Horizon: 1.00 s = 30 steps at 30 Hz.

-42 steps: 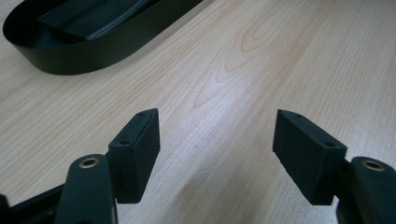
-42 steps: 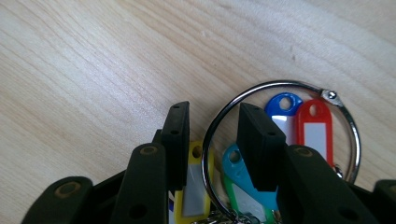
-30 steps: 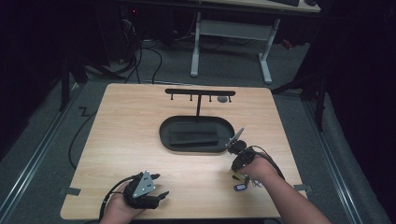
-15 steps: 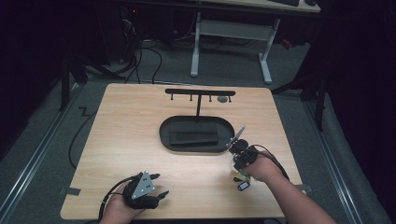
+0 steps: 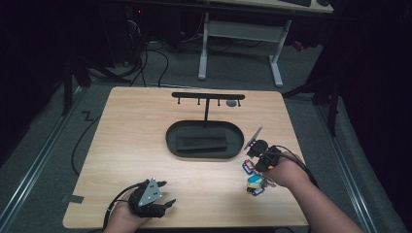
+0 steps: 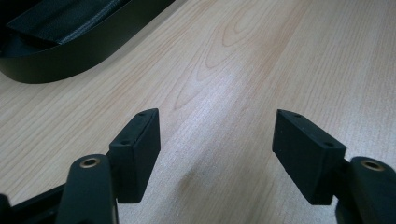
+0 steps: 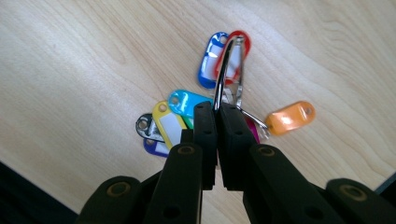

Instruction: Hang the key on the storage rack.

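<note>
We have the right tool pinched tight on the metal ring of a bunch of key tags, which dangles under it just above the near right of the surface; the black hook rack stands beyond the oval tray, up and to the left of the bunch, so the ring's long axis must meet a peg there; our right hand is nearer; the left tool rests wide and empty at the near edge.

Wooden table with black tray
</note>
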Available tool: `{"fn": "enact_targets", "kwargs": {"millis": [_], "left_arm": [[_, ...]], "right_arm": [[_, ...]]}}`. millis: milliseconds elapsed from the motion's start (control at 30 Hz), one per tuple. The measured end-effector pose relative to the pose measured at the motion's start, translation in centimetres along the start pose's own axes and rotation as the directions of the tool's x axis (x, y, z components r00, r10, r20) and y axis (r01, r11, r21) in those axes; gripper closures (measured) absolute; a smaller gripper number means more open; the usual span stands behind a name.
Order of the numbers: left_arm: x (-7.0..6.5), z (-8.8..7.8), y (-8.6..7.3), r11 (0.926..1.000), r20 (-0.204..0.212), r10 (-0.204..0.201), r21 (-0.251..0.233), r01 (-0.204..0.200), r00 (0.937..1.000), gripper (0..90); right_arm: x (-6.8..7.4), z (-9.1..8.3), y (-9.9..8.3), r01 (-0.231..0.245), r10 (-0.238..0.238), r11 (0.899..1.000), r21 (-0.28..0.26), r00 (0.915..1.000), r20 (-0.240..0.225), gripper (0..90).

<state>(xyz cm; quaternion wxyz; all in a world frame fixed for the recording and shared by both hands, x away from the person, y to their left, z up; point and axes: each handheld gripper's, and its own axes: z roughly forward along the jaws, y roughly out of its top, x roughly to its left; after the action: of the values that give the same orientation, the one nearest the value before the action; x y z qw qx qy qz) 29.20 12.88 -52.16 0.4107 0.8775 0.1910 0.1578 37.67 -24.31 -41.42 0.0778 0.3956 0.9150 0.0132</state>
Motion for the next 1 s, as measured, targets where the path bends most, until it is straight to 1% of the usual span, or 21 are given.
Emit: {"fn": "enact_targets", "kwargs": {"millis": [33, 67, 100, 133, 167, 433, 500, 667, 867, 900, 1000], "left_arm": [[0.0, 0.0, 0.0, 1.0000, 0.001, -0.002, -0.001, 0.002, 1.0000, 32.8], [0.0, 0.0, 0.0, 1.0000, 0.001, 0.000, 0.000, 0.000, 1.0000, 32.8], [0.0, 0.0, 0.0, 1.0000, 0.002, 0.001, -0.001, -0.001, 1.0000, 32.8], [-0.1, 0.0, 0.0, 1.0000, 0.003, 0.005, -0.001, -0.005, 1.0000, 32.7], [-0.1, 0.0, 0.0, 1.0000, 0.002, 0.006, -0.001, -0.006, 1.0000, 32.7], [-0.1, -0.1, 0.0, 0.9999, -0.004, 0.007, -0.014, -0.007, 1.0000, 32.8], [-0.1, -0.1, 0.0, 0.9999, -0.004, 0.009, -0.011, -0.009, 1.0000, 32.7], [-0.2, -0.1, 0.0, 0.9999, -0.001, 0.009, -0.012, -0.009, 1.0000, 32.8], [-0.2, -0.1, 0.0, 0.9999, 0.002, 0.011, -0.012, -0.011, 0.9999, 32.8], [-0.2, -0.1, 0.0, 0.9999, 0.002, 0.011, -0.012, -0.011, 0.9999, 32.9], [-0.2, 0.0, 0.0, 0.9999, 0.003, 0.012, -0.011, -0.012, 0.9999, 32.9]], "right_arm": [[0.0, -0.4, -0.1, -0.007, 0.007, 1.000, -0.002, 1.0000, 0.001, 87.1], [-0.1, -1.1, -0.3, -0.003, 0.003, 1.000, -0.018, 0.9999, 0.010, 87.2], [-0.1, -1.1, -0.3, -0.003, 0.003, 1.000, -0.018, 0.9999, 0.010, 87.2], [-0.2, -1.7, -0.5, -0.002, 0.002, 1.000, -0.032, 1.0000, 0.007, 87.1], [-0.3, -2.0, -0.6, -0.002, 0.003, 0.999, -0.036, 1.0000, 0.009, 87.1], [-0.6, -3.8, -1.2, -0.013, 0.014, 0.997, -0.073, 0.9997, 0.019, 87.1], [-0.8, -4.2, -1.4, -0.006, 0.008, 0.997, -0.080, 0.9996, 0.026, 87.2], [-1.0, -5.3, -1.6, -0.011, 0.014, 0.995, -0.097, 0.9994, 0.033, 87.2], [-1.2, -6.9, -1.6, -0.016, 0.021, 0.993, -0.117, 0.9989, 0.042, 87.2], [-1.2, -6.9, -1.6, -0.016, 0.021, 0.993, -0.117, 0.9989, 0.042, 87.2], [-1.2, -7.9, -1.5, -0.014, 0.021, 0.992, -0.124, 0.9983, 0.055, 87.2]]}}
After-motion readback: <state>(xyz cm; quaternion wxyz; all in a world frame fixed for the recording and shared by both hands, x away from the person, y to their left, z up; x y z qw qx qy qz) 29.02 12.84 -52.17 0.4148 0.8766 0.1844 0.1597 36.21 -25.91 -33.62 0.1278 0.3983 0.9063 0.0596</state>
